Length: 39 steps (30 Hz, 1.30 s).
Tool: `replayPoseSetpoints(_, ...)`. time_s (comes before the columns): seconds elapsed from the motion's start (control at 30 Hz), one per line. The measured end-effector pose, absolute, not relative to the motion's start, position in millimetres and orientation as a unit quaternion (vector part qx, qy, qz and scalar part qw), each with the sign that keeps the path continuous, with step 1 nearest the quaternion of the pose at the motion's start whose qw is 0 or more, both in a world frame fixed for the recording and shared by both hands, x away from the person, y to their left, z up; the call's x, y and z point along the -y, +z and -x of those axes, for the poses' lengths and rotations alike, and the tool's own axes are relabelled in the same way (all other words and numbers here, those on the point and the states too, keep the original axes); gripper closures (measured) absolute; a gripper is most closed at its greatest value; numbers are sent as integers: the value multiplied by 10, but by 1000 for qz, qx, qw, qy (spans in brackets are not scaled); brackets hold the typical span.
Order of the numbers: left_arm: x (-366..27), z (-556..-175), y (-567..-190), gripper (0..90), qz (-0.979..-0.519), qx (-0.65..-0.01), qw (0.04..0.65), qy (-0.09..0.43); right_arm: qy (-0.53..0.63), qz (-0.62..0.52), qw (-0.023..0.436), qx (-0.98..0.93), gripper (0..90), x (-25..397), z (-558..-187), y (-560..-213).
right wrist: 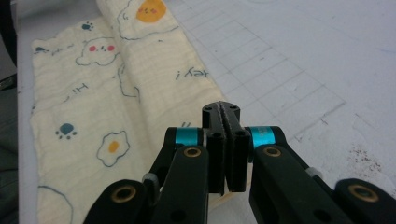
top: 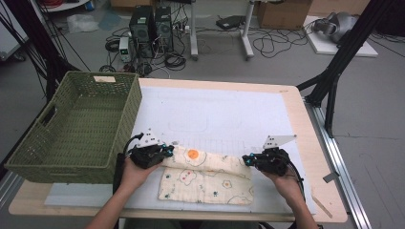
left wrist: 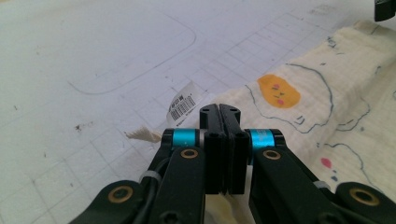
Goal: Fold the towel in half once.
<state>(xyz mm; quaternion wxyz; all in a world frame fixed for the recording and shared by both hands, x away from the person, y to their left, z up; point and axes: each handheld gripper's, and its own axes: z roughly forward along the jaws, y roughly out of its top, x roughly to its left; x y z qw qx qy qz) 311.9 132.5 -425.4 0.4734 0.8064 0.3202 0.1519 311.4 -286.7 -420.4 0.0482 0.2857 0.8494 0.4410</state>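
A cream cloth [top: 205, 180] printed with fried eggs and paw marks lies folded on the white mat [top: 215, 109] near the table's front edge. Its far layer is rolled over into a thick ridge. My left gripper [top: 169, 150] is shut on the left end of that ridge. In the left gripper view the jaws [left wrist: 219, 108] are pressed together over the cloth [left wrist: 327, 93], beside its barcode label [left wrist: 183, 103]. My right gripper [top: 245, 160] is shut on the ridge's right end. In the right gripper view the gripper [right wrist: 221, 106] has its jaws pressed together at the cloth's [right wrist: 93, 93] edge.
A green woven basket [top: 128, 114] stands at the table's left, close to my left gripper. The mat's gridded surface [left wrist: 93, 56] stretches beyond the cloth. Black frame legs [top: 334, 71] rise at the right, and computers and cables lie on the floor behind.
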Motion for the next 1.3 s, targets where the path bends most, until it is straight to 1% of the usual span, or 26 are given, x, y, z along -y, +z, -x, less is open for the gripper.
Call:
replayPoseSetpoints(0.1,-1339,-3100,-4240,880,-808,-315,474,153,448,-285,51,-846,886,2880,-3080,-4168)
replayPoseSetpoints(0.13,-1336,-3100,-4251,879,-807,-316,475,151,446,-286,49,-847,824,2879,-3084,-4175)
replayPoseSetpoints(0.2,-1332,-3101,-4272,867,-809,-316,473,148,439,-290,42,-849,765,2863,-3105,-4210)
replayPoseSetpoints(0.23,-1329,-3100,-4286,841,-811,-317,470,146,433,-292,47,-852,729,2849,-3115,-4234)
replayPoseSetpoints(0.3,-1317,-3107,-4324,796,-816,-319,462,141,420,-301,45,-855,699,2823,-3145,-4297)
replayPoseSetpoints(0.33,-1308,-3114,-4349,796,-820,-319,454,138,409,-304,45,-859,698,2808,-3165,-4330)
replayPoseSetpoints(0.37,-1301,-3118,-4367,812,-823,-320,450,137,400,-304,44,-863,706,2786,-3183,-4368)
replayPoseSetpoints(0.4,-1293,-3118,-4381,847,-824,-319,447,136,399,-304,42,-864,724,2770,-3187,-4384)
replayPoseSetpoints(0.43,-1288,-3116,-4394,879,-828,-317,441,138,399,-303,42,-865,756,2760,-3188,-4391)
replayPoseSetpoints(0.53,-1271,-3115,-4405,893,-830,-314,440,135,391,-290,33,-873,887,2718,-3185,-4409)
replayPoseSetpoints(0.63,-1287,-3096,-4370,894,-824,-313,451,141,399,-282,29,-872,891,2733,-3176,-4382)
replayPoseSetpoints(0.9,-1351,-3039,-4253,894,-810,-312,472,153,428,-276,39,-860,893,2818,-3109,-4235)
replayPoseSetpoints(1.17,-1382,-2948,-4241,895,-806,-306,481,162,431,-271,30,-860,892,2792,-3071,-4286)
replayPoseSetpoints(1.3,-1409,-2850,-4187,895,-801,-296,493,166,449,-265,33,-853,892,2809,-2981,-4211)
